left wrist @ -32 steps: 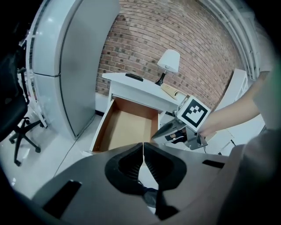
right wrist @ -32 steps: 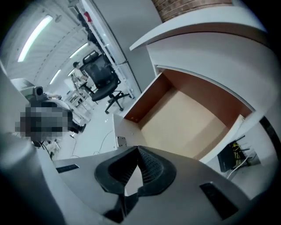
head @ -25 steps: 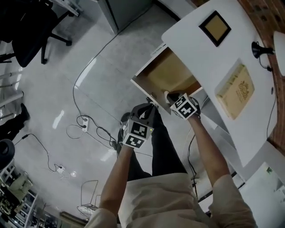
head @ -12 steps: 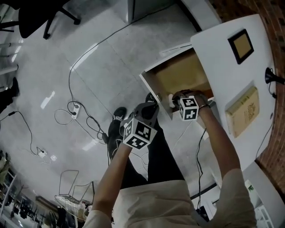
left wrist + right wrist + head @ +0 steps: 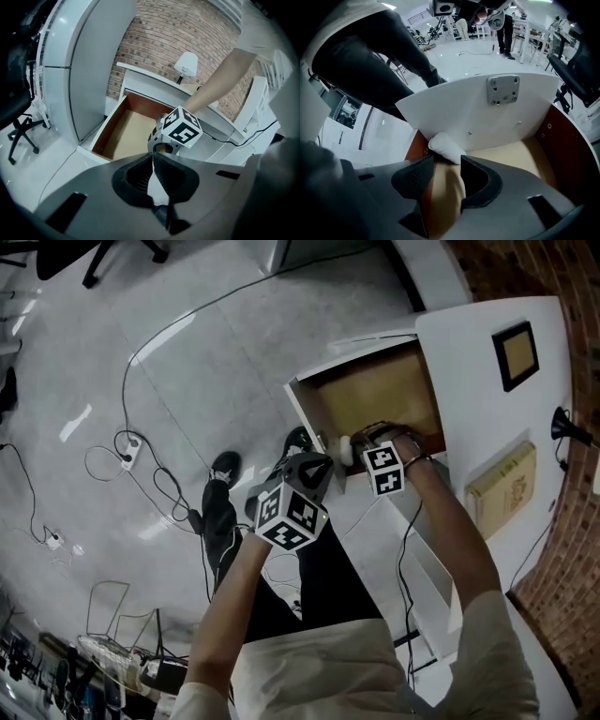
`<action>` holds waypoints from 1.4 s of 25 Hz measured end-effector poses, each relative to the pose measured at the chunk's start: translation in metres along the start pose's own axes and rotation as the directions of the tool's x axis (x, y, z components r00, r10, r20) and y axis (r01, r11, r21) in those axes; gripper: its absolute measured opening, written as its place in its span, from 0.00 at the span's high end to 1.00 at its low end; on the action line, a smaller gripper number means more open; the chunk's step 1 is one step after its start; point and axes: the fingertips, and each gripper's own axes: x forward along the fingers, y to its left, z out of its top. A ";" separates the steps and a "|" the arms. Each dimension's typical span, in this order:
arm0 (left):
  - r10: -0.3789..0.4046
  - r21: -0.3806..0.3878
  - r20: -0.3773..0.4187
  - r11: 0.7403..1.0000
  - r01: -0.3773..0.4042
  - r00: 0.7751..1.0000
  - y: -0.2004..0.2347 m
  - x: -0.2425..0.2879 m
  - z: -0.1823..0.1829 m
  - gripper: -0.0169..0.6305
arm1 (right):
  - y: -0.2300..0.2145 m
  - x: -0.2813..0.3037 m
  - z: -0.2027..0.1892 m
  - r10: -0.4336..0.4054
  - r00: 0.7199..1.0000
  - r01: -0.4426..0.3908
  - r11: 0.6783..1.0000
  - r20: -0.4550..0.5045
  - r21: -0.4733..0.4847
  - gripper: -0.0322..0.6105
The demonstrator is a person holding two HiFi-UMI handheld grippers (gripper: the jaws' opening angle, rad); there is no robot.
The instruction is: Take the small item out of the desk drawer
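The right gripper (image 5: pixel 446 161) has sunk into the white desk's open, wood-lined drawer (image 5: pixel 375 395) since a second ago, and its jaws have just been opening.
Its fingers stand apart and grip nothing; the small rounded white item (image 5: pixel 446 147) lies just past their tips, in the corner against the drawer's white front panel (image 5: pixel 478 117). The left gripper (image 5: pixel 153 157) hovers outside the drawer, fingers pressed together, empty.

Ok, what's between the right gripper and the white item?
Only bare drawer floor, in the right gripper view. The right gripper has just been opening its jaws, nothing between them, the white item just past their tips.
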 end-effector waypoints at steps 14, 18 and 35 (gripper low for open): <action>0.116 -0.045 0.003 0.992 -0.115 0.993 0.008 -0.006 -0.025 0.94 | -0.007 0.034 0.002 -0.074 0.997 0.068 0.971 -0.017 -0.230 0.58; 0.128 -0.071 0.016 0.989 -0.126 0.992 0.008 -0.005 -0.028 0.94 | -0.011 0.039 0.005 -0.095 0.995 0.088 0.962 -0.015 -0.260 0.59; 0.060 0.014 0.004 0.998 -0.060 0.998 -0.006 -0.005 -0.025 0.94 | -0.015 0.031 0.012 -0.146 0.989 0.145 0.980 -0.003 -0.135 0.69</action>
